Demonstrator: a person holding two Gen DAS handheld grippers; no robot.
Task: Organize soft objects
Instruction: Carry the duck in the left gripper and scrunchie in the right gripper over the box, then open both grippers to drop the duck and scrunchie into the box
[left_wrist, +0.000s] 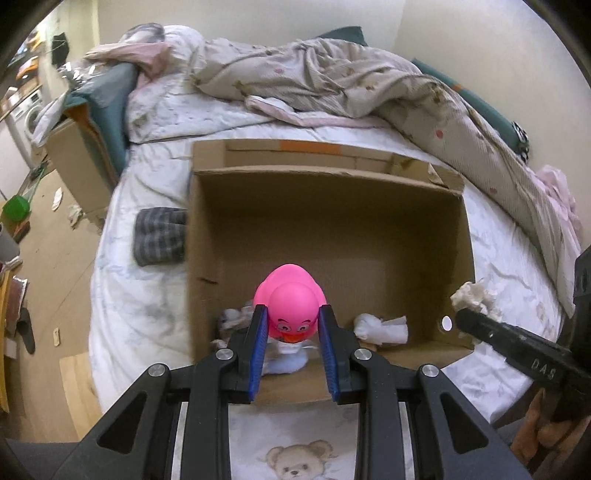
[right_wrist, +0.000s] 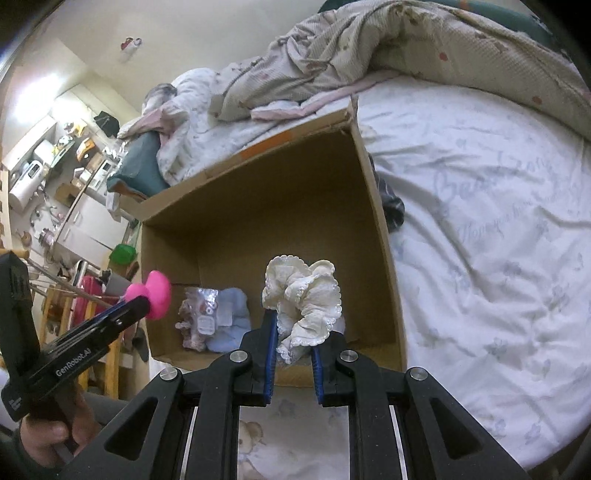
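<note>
- Two grippers work at once, each carrying one soft thing over the open box (left_wrist: 207, 236) that sits on the bed (left_wrist: 147, 295).
- The left gripper (left_wrist: 293, 325) has its blue pads (left_wrist: 258, 343) pressed against the sides of a pink duck (left_wrist: 291, 302), pinching it by the head so the body hangs forward, clear of the fingers.
- The duck is above the near wall of the box, which looks like the right spot to let it drop inside rather than onto the sheet.
- The right gripper (right_wrist: 293, 332) pinches a bunched cream cloth (right_wrist: 303, 302) with a frilled edge; the pads grip its lower folds, so most of it bulges out above the fingers.
- That cloth also hangs over the near part of the box, towards its right wall.
- Already in the box, near the front wall, lie a pale blue item (right_wrist: 229, 321), a small pinkish bundle (right_wrist: 195, 321) and a crumpled white cloth (left_wrist: 380, 326); whether these touch one another I cannot tell.
- A folded plaid cloth (left_wrist: 160, 236) lies on the bed just outside the box's left wall, probably yet to be sorted.
- A rumpled quilt (left_wrist: 332, 81) is heaped along the far side of the bed, well apart from the box.
- Judging by this, the step in hand is delivery: both loads look ready to be lowered and released into the free floor at the middle and back of the box.
- Each grip is low on a squashy thing, so a light squeeze suffices, yet the cloth could catch on a pad as the jaws part.
</note>
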